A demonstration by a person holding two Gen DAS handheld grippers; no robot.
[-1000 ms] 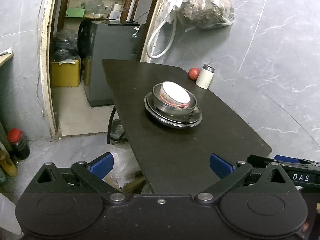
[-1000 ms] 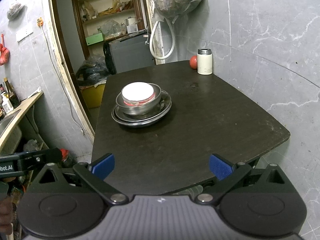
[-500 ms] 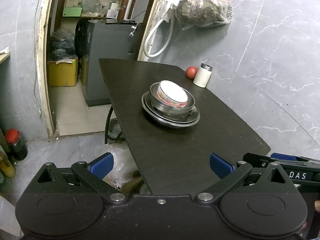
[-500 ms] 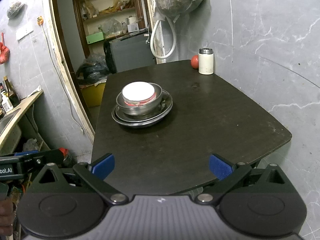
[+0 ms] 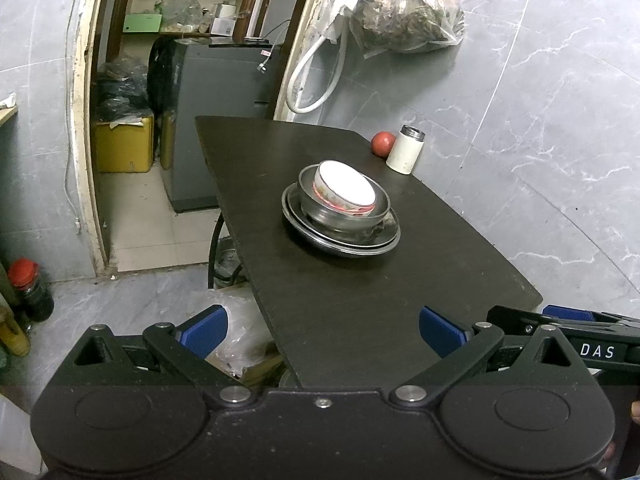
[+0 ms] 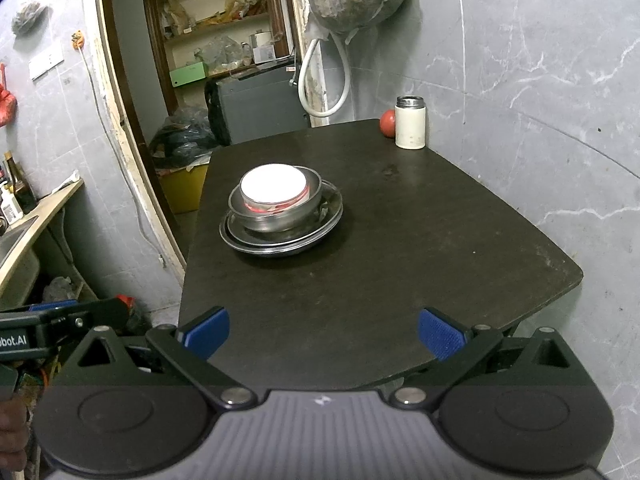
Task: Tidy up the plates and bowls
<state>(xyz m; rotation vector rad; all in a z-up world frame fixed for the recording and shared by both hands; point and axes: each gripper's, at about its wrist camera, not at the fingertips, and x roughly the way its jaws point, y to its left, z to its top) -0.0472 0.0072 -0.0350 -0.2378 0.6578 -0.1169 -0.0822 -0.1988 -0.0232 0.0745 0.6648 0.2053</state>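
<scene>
I hold my left hand-held gripper (image 5: pixel 323 330) and right hand-held gripper (image 6: pixel 324 330) with fingers wide apart, both empty, near the table (image 6: pixel 400 264) edge. The white bowl (image 6: pixel 274 190) sits tilted, mouth down, inside the steel bowl (image 6: pixel 276 216) on stacked plates (image 6: pixel 280 242), mid-table.

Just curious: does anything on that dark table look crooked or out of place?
Slightly: the white bowl sits tilted inside the steel bowl, and the stack sits off-centre on the steel plates. Nothing looks spilled or broken.
</scene>
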